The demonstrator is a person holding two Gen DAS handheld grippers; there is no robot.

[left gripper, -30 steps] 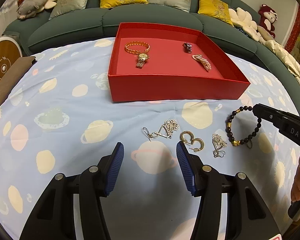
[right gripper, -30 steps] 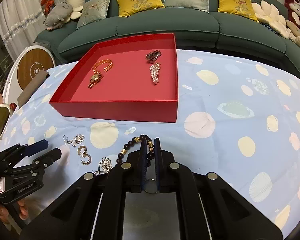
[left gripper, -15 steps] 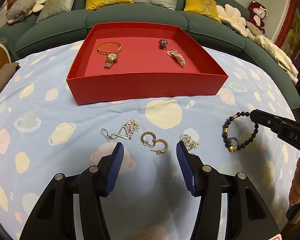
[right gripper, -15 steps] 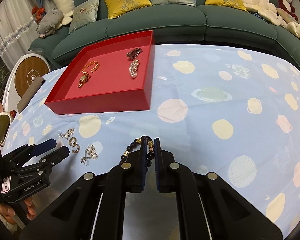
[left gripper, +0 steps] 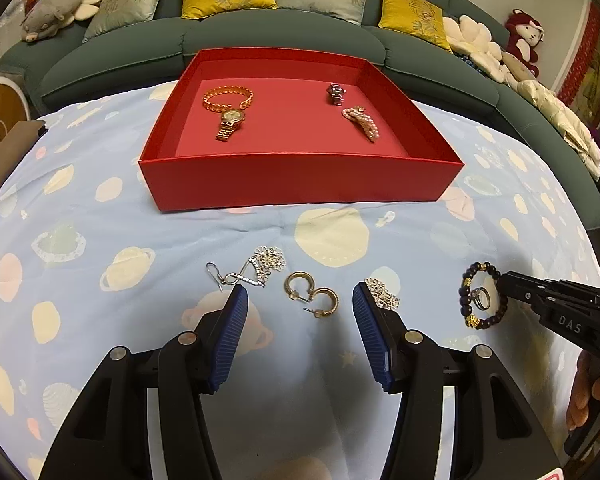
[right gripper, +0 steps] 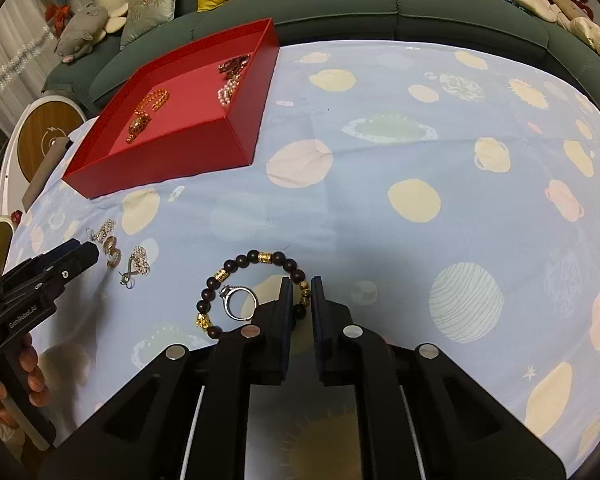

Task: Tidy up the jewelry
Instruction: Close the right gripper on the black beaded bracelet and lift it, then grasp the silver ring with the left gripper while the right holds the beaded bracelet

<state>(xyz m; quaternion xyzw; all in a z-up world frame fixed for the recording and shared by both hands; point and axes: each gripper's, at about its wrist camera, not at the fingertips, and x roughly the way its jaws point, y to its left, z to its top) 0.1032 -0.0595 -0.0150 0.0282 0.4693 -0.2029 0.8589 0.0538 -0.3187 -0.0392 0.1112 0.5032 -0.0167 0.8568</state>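
A red tray (left gripper: 300, 178) (right gripper: 168, 160) holds a gold watch (left gripper: 230, 120), a gold chain bracelet (left gripper: 228, 98), a dark clip (left gripper: 335, 94) and a pearl piece (left gripper: 360, 122). On the blue cloth lie silver earrings (left gripper: 256, 270), two gold hoop earrings (left gripper: 312, 294) and a silver flower piece (left gripper: 382, 292). My left gripper (left gripper: 298, 332) is open around the hoops, just above the cloth. My right gripper (right gripper: 301, 300) (left gripper: 504, 282) is shut on the dark bead bracelet (right gripper: 252, 276) (left gripper: 480, 300), which hangs from it. A silver ring (right gripper: 240, 300) lies inside its loop.
A green sofa (left gripper: 284, 40) with yellow and grey cushions curves behind the table. Plush toys (left gripper: 48, 12) sit at its ends. A round wooden disc (right gripper: 46, 136) stands at the left. The cloth (right gripper: 440, 200) stretches wide to the right of the tray.
My right gripper has lifted the bead bracelet off the cloth and pulled back, uncovering a silver ring. My left gripper has moved forward over the gold hoops.
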